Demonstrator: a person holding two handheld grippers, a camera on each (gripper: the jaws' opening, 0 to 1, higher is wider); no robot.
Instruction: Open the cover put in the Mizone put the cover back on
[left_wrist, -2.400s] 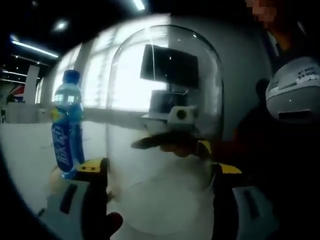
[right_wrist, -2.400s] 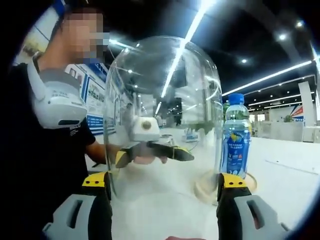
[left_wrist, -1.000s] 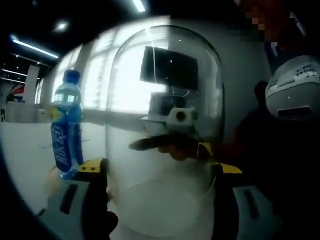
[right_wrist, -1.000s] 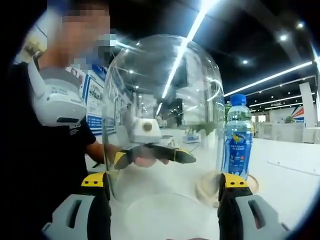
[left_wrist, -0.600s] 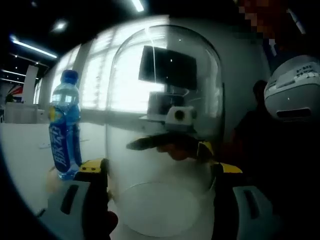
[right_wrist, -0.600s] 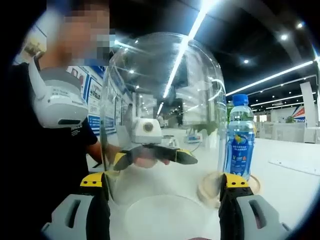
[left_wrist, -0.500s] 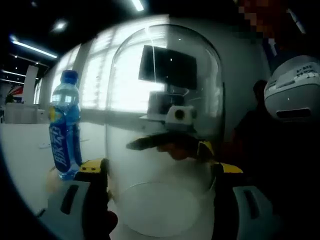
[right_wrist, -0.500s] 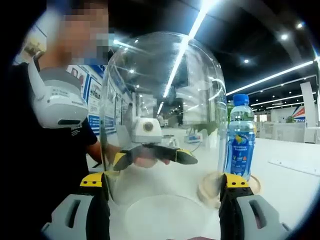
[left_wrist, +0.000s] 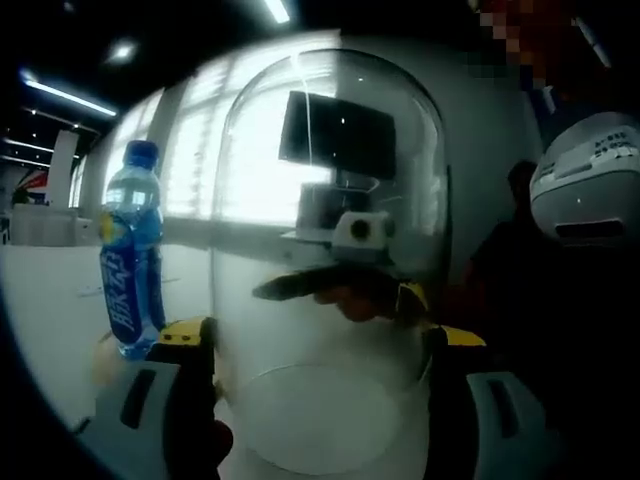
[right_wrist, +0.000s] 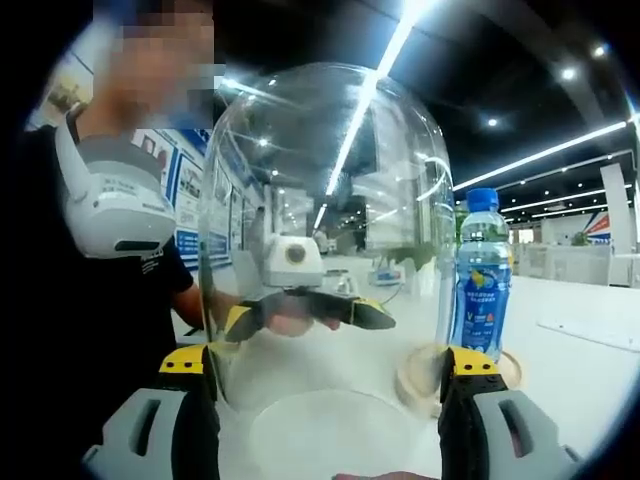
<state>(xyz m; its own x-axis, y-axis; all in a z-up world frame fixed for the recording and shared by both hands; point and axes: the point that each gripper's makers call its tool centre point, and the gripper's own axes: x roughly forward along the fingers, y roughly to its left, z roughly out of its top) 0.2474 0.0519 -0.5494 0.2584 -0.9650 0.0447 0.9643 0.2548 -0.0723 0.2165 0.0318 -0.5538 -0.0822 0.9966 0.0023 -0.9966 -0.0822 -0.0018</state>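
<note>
Both grippers clamped the glass cover (left_wrist: 330, 250) at frame centre.
Uneven squeeze apparently risked it slipping onto the Mizone bottle (right_wrist: 480, 275), right.

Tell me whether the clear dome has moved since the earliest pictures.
Yes, slightly. In the right gripper view the clear dome now hangs a little higher against the bottle and its round wooden base.
</note>
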